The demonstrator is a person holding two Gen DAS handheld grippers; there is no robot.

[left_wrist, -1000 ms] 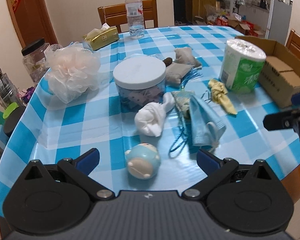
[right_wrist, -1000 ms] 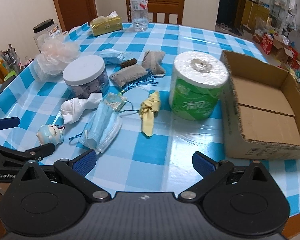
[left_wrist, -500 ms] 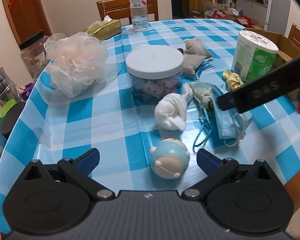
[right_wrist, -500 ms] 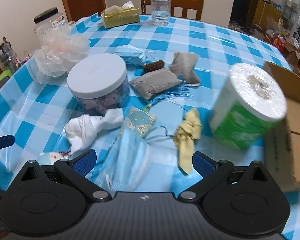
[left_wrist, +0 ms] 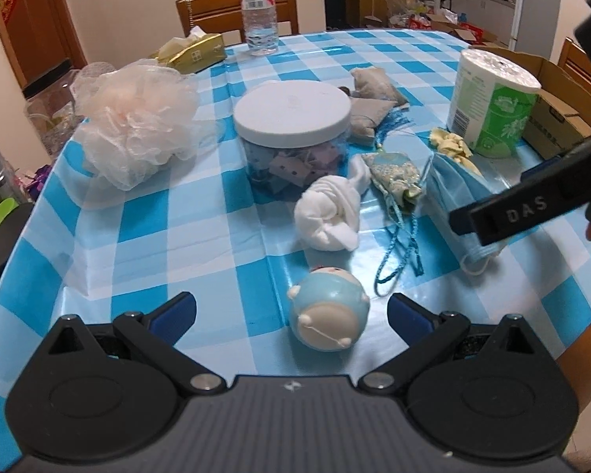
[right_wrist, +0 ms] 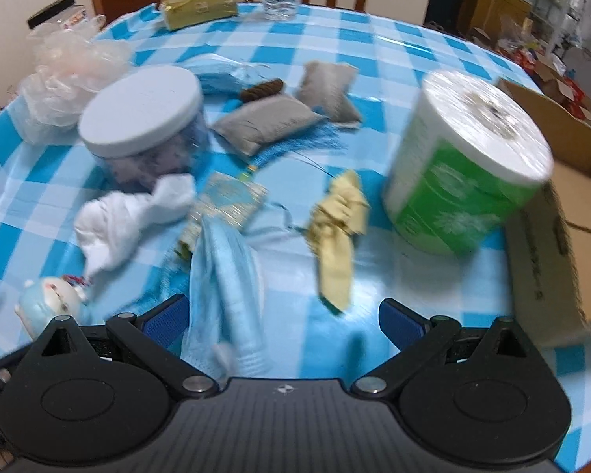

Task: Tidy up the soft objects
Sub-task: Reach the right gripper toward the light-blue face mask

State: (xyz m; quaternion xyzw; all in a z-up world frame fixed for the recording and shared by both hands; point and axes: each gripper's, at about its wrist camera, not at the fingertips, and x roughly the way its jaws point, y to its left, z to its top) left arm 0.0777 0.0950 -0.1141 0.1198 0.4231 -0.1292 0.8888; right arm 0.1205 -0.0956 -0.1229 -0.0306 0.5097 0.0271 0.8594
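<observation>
A blue squishy doll (left_wrist: 329, 313) lies between the tips of my open left gripper (left_wrist: 291, 311). Beyond it lie a white cloth (left_wrist: 329, 213), a brocade pouch (left_wrist: 394, 173), a blue face mask (left_wrist: 465, 197) and a yellow cloth (left_wrist: 451, 144). My right gripper (right_wrist: 283, 317) is open, low over the face mask (right_wrist: 226, 280), with the yellow cloth (right_wrist: 337, 228) just ahead. One of its fingers (left_wrist: 524, 207) shows over the mask in the left wrist view. Two grey sachets (right_wrist: 268, 122) lie further back.
A white-lidded jar (left_wrist: 291, 126), a pink mesh puff (left_wrist: 134, 118), a green toilet roll (right_wrist: 465, 169) and an open cardboard box (right_wrist: 571, 205) stand on the blue checked table (left_wrist: 169, 232). A tissue pack (left_wrist: 189, 53) and water bottle (left_wrist: 258, 12) stand at the far edge.
The right gripper has moved forward and left, down over the face mask. The left gripper has shifted slightly left, closer to the doll. Both stayed open.
</observation>
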